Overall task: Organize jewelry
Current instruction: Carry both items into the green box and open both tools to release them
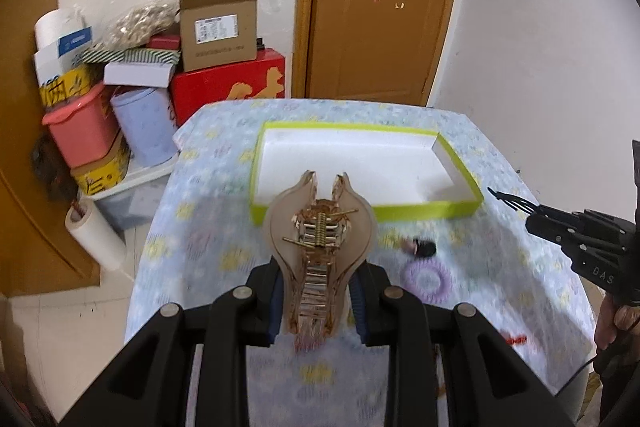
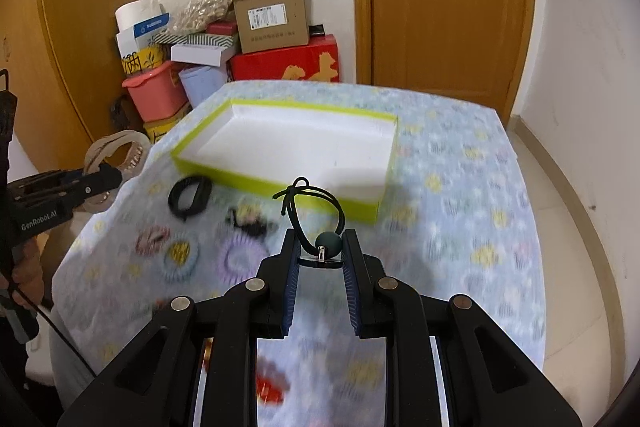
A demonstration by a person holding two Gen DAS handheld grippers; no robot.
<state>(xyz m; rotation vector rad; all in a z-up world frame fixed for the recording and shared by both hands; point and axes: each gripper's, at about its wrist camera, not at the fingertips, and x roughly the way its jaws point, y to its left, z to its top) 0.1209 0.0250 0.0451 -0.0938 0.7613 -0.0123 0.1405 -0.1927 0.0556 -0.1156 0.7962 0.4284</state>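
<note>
The left gripper (image 1: 318,303) is closed on a large hair claw clip (image 1: 320,227) — beige translucent plastic, curved shell halves, a coiled metal spring and pin at its hinge, comb-like teeth down the middle; its tail end is pinched between the ribbed blue pads and its two tips point forward, away from the jaws. Ahead of those tips lies the shallow rectangular box (image 1: 460,207), smooth white inside with lime-green card walls, resting on a soft pale-blue floral cloth (image 1: 200,227). To the right of the left jaws, on the cloth, sit a purple spiral coil hair tie (image 1: 426,281) and a small dark item, blurred. The right gripper (image 2: 322,267) is closed, with a narrow gap remaining, on a black elastic hair tie (image 2: 316,203): its matte dark-green bead (image 2: 329,245) is squeezed between the ribbed pads, and the thin cord loop, knotted at the far end, stands forward of the jaws toward the near wall of the box (image 2: 280,183). Left of the right jaws, on the cloth, lie a black band (image 2: 190,197) and several pastel coil ties — all motion-blurred. A red item shows below the right jaws, indistinct.
</note>
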